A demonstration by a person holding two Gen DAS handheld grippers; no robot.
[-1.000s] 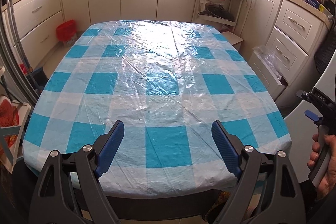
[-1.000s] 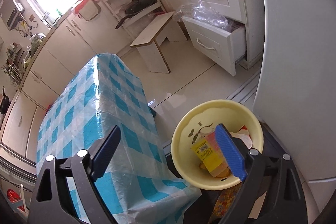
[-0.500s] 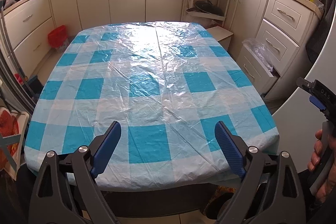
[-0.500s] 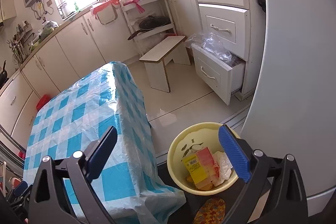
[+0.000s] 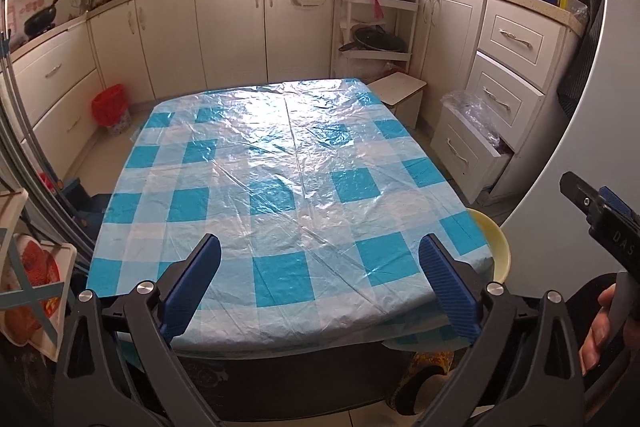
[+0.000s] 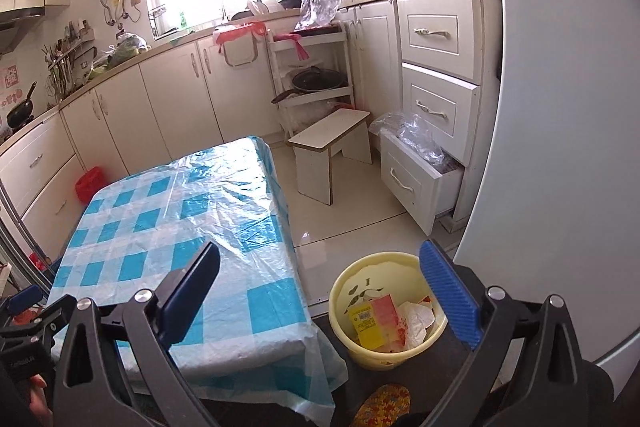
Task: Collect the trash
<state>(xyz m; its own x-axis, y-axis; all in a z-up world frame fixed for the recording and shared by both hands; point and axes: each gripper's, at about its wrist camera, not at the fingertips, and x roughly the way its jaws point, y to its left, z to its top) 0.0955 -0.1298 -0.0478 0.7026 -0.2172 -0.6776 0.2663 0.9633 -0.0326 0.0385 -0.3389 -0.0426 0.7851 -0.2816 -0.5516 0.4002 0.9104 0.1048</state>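
A yellow trash bin [image 6: 386,311] stands on the floor to the right of the table [image 6: 180,223]. It holds a yellow and red carton [image 6: 374,319] and crumpled white paper [image 6: 416,319]. Its rim shows past the table's right corner in the left wrist view [image 5: 498,251]. My right gripper [image 6: 320,299] is open and empty, raised above and in front of the bin. My left gripper [image 5: 320,287] is open and empty, held over the near edge of the table [image 5: 288,187], which has a blue checked plastic cloth.
A white stool [image 6: 330,147] and an open drawer with plastic bags [image 6: 420,163] stand beyond the bin. A white fridge wall [image 6: 568,147] rises on the right. A red bin [image 5: 110,107] sits at the far left by the cabinets.
Both grippers have pulled back and tilted up, so more of the kitchen shows. The bin now sits lower and smaller in the right wrist view. Both grippers stay open.
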